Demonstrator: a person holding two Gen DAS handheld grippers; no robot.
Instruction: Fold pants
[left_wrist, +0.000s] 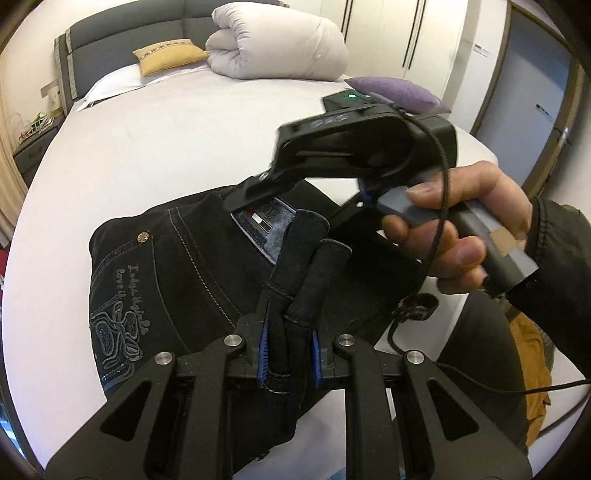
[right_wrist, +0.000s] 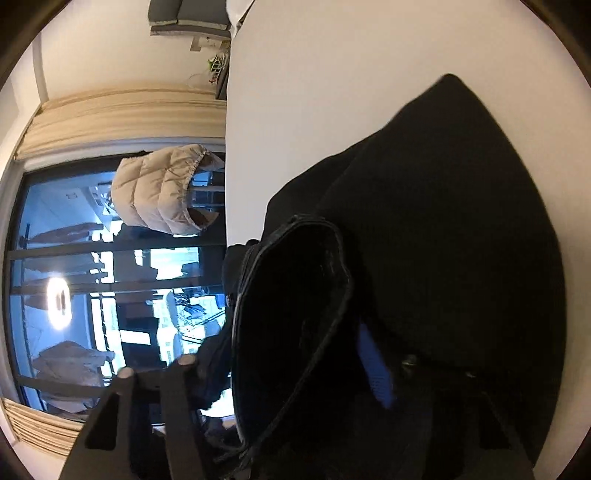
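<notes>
Wide bare bed sheet (left_wrist: 166, 147) is left open beyond and left of the black pants (left_wrist: 177, 266). Far end is blocked by rolled duvet (left_wrist: 277, 40), yellow pillow (left_wrist: 168, 59), purple pillow (left_wrist: 399, 94). Right side is crowded by the right gripper (left_wrist: 251, 190) and hand (left_wrist: 461, 218).

Both grippers clamp dark cloth.
The left gripper (left_wrist: 291, 354) pinches folded fabric; the right hand (left_wrist: 458, 221) holds the right gripper (left_wrist: 255, 184), tilted down.
</notes>
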